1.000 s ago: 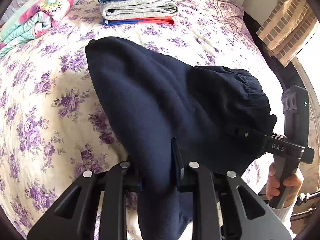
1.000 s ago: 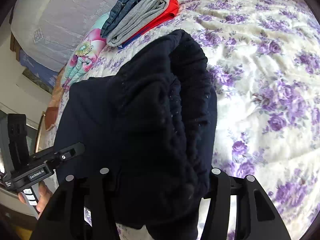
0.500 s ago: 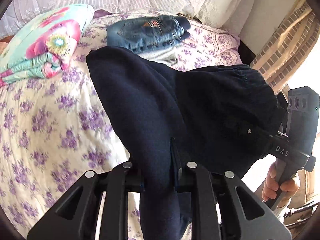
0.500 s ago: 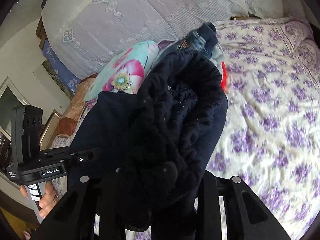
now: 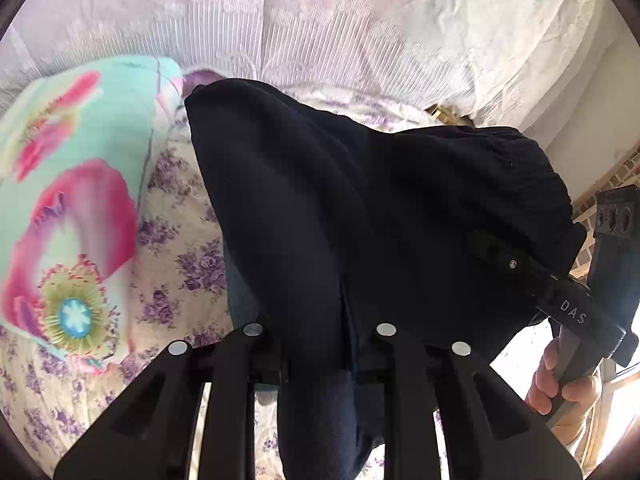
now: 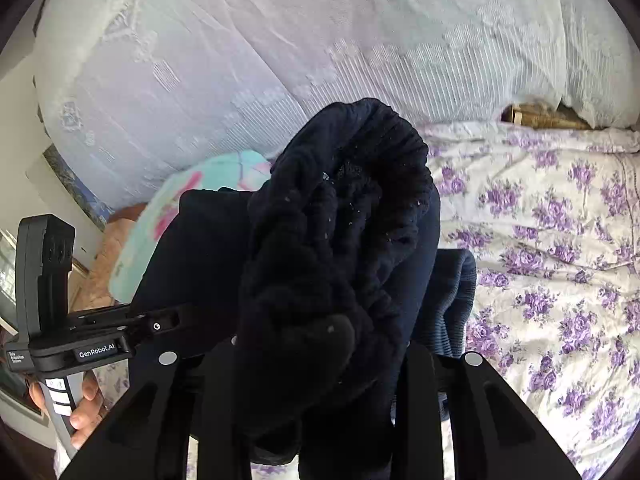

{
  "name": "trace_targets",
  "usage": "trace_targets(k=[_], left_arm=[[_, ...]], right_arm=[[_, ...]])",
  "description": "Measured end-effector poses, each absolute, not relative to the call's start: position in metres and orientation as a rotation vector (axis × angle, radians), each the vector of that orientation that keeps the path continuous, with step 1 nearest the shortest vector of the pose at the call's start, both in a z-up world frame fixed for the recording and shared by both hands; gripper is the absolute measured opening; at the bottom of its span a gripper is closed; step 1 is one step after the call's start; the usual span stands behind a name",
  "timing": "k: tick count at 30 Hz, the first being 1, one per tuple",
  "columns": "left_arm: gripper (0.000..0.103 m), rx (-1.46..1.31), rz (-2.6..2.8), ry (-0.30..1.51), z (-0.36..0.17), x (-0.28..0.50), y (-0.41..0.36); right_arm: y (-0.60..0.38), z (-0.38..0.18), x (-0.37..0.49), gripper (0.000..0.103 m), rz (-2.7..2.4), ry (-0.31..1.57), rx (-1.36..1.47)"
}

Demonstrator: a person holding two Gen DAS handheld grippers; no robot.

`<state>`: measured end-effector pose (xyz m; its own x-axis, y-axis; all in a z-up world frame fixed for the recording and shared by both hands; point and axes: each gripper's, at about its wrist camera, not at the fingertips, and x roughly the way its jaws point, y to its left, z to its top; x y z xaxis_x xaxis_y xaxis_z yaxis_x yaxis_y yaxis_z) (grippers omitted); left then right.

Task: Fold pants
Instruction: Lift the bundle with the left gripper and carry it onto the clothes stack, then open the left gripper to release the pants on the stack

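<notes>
A bedroom in a private home: a bed (image 6: 560, 240) spread with a cream sheet printed in purple flowers fills the lower part of both views. White lace-patterned pillows (image 6: 280, 40) are banked along its head, where a sliver of wooden headboard (image 6: 536, 114) shows in a gap between them. A folded turquoise blanket with large pink blossoms (image 5: 68, 216) rests on the sheet near the pillows. A framed picture (image 6: 70, 180) leans by the wall, and brickwork (image 5: 624, 164) edges the room's bright side.
</notes>
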<state>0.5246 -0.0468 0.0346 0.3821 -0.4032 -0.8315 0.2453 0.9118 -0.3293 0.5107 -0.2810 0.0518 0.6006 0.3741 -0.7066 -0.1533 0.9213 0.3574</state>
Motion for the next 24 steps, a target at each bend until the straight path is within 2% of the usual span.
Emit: trace_targets(k=[1, 3, 4, 5, 7, 11, 14, 16, 20, 24], left_arm=[[0.023, -0.157, -0.412, 1.131, 0.016, 0.533, -0.048], [0.038, -0.166, -0.41, 1.143, -0.019, 0.547, -0.046], [0.051, -0.184, -0.403, 1.101, -0.024, 0.549, -0.041], [0.059, -0.187, -0.4, 1.066, -0.024, 0.548, -0.036], [0.067, -0.147, -0.329, 1.015, -0.019, 0.543, -0.031], [0.065, -0.058, -0.232, 0.97, 0.001, 0.531, -0.033], [0.065, 0.005, -0.179, 0.956, 0.009, 0.529, -0.036], [0.065, 0.039, -0.151, 0.966, 0.007, 0.532, -0.041], [0.065, 0.085, -0.119, 0.969, 0.002, 0.536, -0.049], [0.065, 0.155, -0.07, 0.95, -0.007, 0.537, -0.063]], right_arm=[[-0.284, 0.039, 0.515, 0.038, 0.3, 0.871, 0.241], [-0.291, 0.026, 0.516, 0.045, 0.337, 0.84, 0.235], [-0.294, 0.026, 0.516, 0.046, 0.359, 0.833, 0.243], [-0.297, 0.028, 0.516, 0.049, 0.357, 0.838, 0.238], [-0.298, 0.037, 0.513, 0.053, 0.34, 0.857, 0.204], [-0.28, 0.054, 0.501, 0.058, 0.27, 0.895, 0.059], [-0.271, 0.058, 0.495, 0.066, 0.209, 0.882, -0.019], [-0.273, 0.064, 0.49, 0.079, 0.154, 0.843, -0.04], [-0.278, 0.065, 0.494, 0.08, 0.084, 0.828, -0.021], [-0.278, 0.032, 0.512, 0.082, 0.045, 0.917, 0.05]])
